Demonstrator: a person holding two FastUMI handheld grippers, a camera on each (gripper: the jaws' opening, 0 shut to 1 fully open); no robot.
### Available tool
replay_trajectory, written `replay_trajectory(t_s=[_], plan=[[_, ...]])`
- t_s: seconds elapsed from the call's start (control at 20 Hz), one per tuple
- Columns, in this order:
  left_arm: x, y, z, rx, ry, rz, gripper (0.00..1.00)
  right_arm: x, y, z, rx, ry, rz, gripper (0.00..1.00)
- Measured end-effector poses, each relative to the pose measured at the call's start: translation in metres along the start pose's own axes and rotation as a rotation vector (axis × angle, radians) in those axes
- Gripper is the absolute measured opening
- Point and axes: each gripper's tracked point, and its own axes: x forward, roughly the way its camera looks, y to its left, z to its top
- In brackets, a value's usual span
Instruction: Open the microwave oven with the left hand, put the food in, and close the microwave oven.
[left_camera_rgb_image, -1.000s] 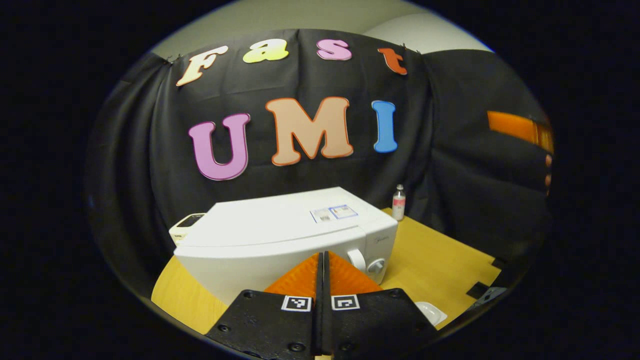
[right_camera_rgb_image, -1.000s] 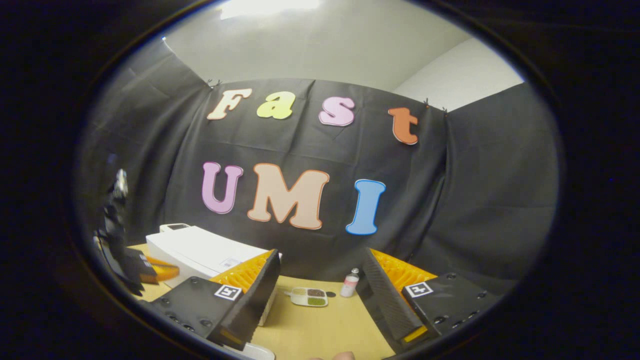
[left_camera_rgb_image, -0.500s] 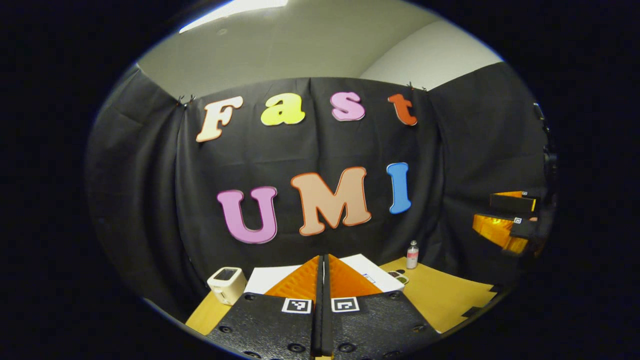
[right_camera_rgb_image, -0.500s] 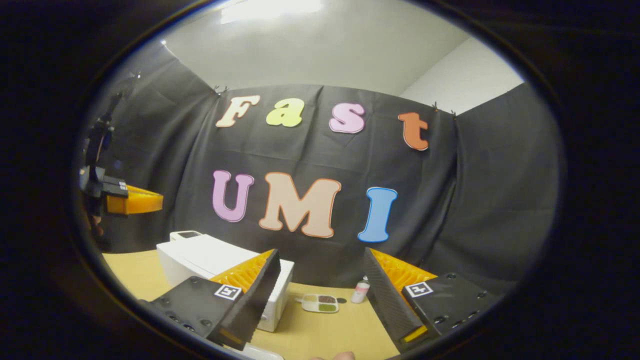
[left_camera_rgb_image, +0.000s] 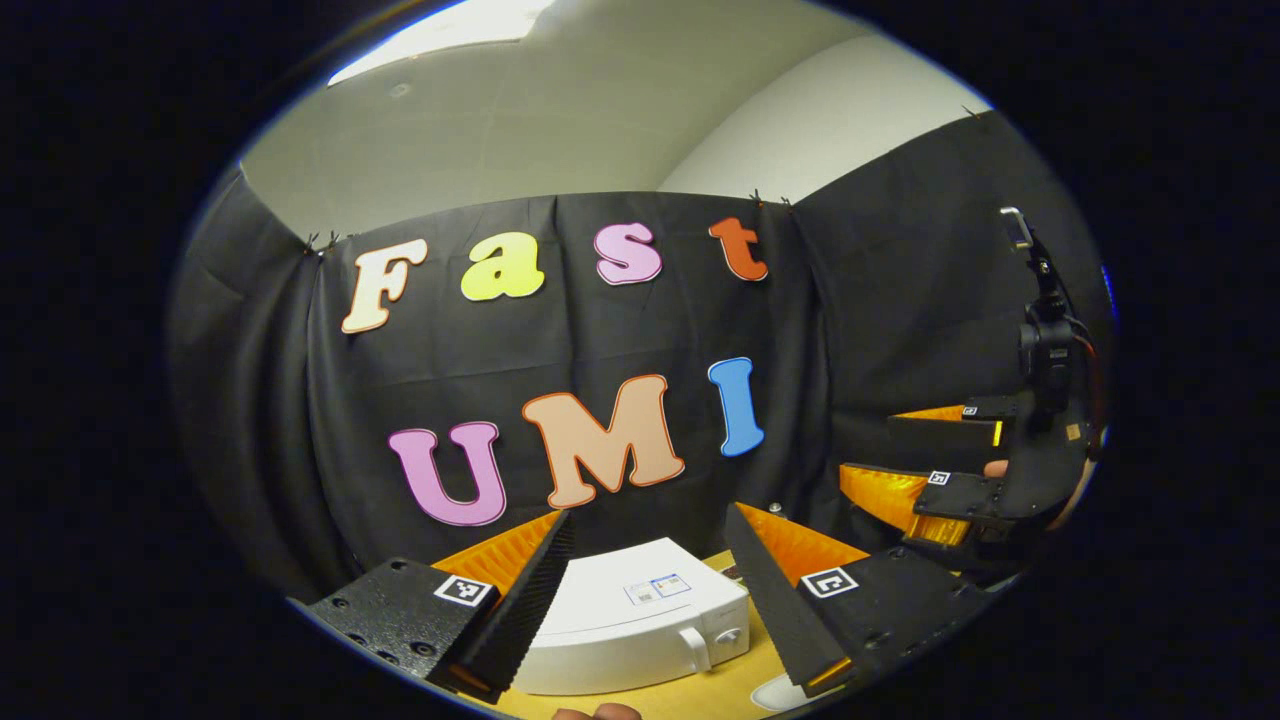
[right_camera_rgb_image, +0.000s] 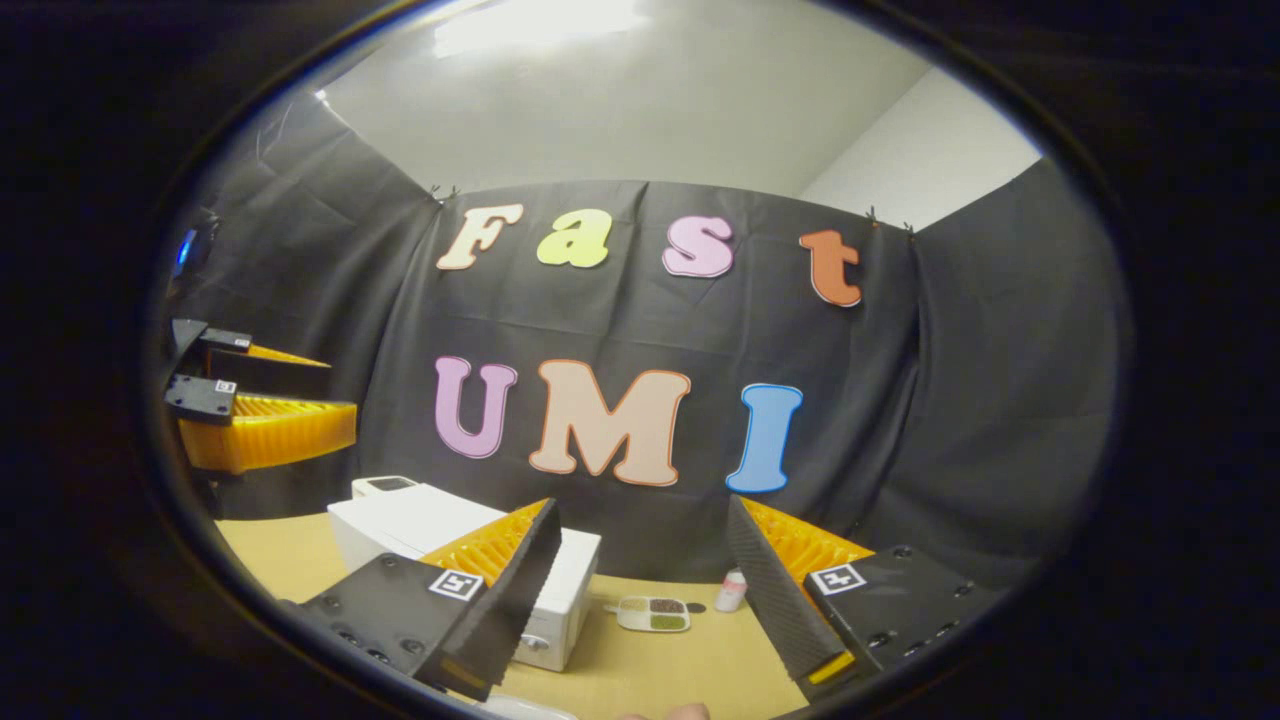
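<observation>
Microwave (left_camera_rgb_image: 640, 625) door shut, below and between your left hand-held gripper (left_camera_rgb_image: 640, 590) fingers, spread and empty. Right hand-held gripper (right_camera_rgb_image: 640, 590) likewise spread. Any door pull: square to its handle (left_camera_rgb_image: 694, 648).

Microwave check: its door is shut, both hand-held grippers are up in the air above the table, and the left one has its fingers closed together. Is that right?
Not quite: the left hand-held gripper has its fingers spread apart, as the left gripper view shows, with the microwave seen between them. The rest holds: the door is shut, and both it and the right hand-held gripper are up off the table.
</observation>
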Motion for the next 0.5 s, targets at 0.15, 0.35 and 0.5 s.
replay_trajectory(t_s=[0.15,0.35,0.5], plan=[[-0.005,0.012,-0.003,-0.029,0.018,0.044,1.00,-0.001,0.003,0.002,-0.003,-0.004,0.012,1.00],[-0.008,0.017,-0.009,-0.042,0.032,0.060,0.96,-0.001,0.007,0.002,0.010,-0.002,0.024,1.00],[-0.009,0.020,-0.016,-0.054,0.046,0.070,0.96,0.001,0.007,0.002,0.002,-0.002,0.026,0.96]])
